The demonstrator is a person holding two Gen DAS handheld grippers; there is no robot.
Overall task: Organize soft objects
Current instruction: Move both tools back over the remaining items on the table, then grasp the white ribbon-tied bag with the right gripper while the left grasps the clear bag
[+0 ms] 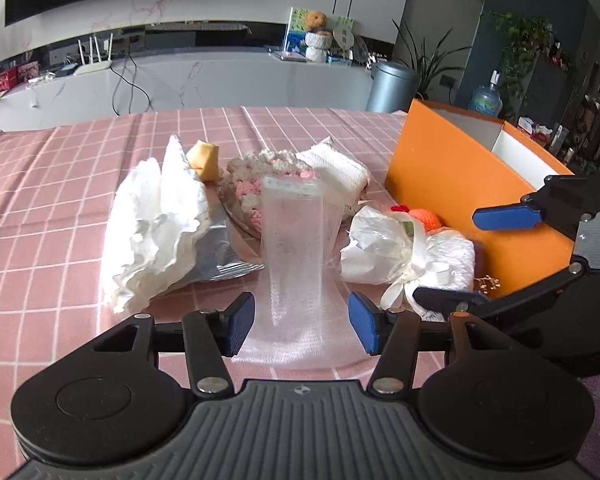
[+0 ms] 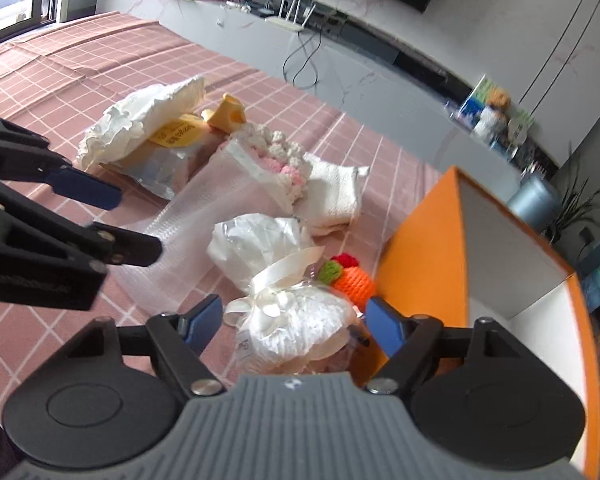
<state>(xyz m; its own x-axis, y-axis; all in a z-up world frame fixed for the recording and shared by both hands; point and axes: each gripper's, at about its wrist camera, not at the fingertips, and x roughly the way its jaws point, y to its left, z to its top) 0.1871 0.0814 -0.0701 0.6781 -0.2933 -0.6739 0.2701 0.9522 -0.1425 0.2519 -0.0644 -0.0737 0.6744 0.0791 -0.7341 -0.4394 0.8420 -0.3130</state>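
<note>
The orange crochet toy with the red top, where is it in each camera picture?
Left wrist view: the orange crochet toy peeks out right of centre, behind the ribbon-tied white bundle, against the orange box.
Right wrist view: it sits just below centre, right of middle, between that bundle and the box.
Shared landmark: the orange box beside the toy.

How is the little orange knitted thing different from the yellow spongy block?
The orange knitted toy is round with a green and red top; the yellow block has flat faces and corners. The toy sits beside the orange box; the block lies at the far side of the pile, next to the white crinkled wrapper. Both are small and rest on the pink checked cloth.
</note>
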